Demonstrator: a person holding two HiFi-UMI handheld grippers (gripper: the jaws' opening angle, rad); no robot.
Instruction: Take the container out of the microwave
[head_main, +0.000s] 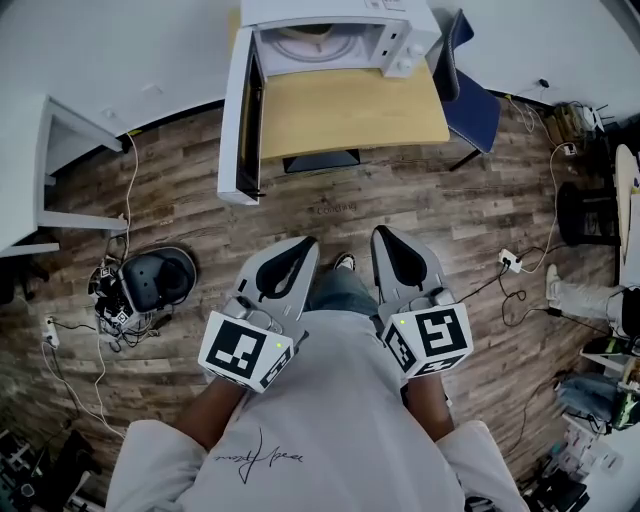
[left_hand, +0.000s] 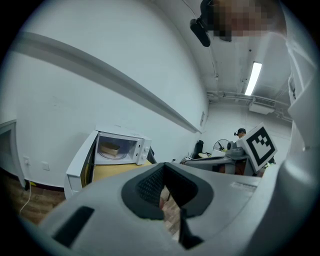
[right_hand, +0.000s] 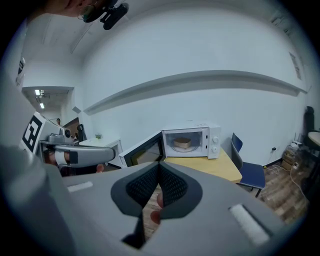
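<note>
One container (right_hand: 182, 143) is sitting in one open microwave (head_main: 330, 40) at the far table (head_main: 350, 115) edge; left gripper (head_main: 298, 250) and right gripper (head_main: 388, 240) are hovering clenched, empty

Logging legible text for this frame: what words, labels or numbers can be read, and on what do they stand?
No text here reads clearly.
Shirt print: handwritten-style script, illegible.
Microwave control panel: markings too small to read.
Marker cube: square code pattern only, no letters.
</note>
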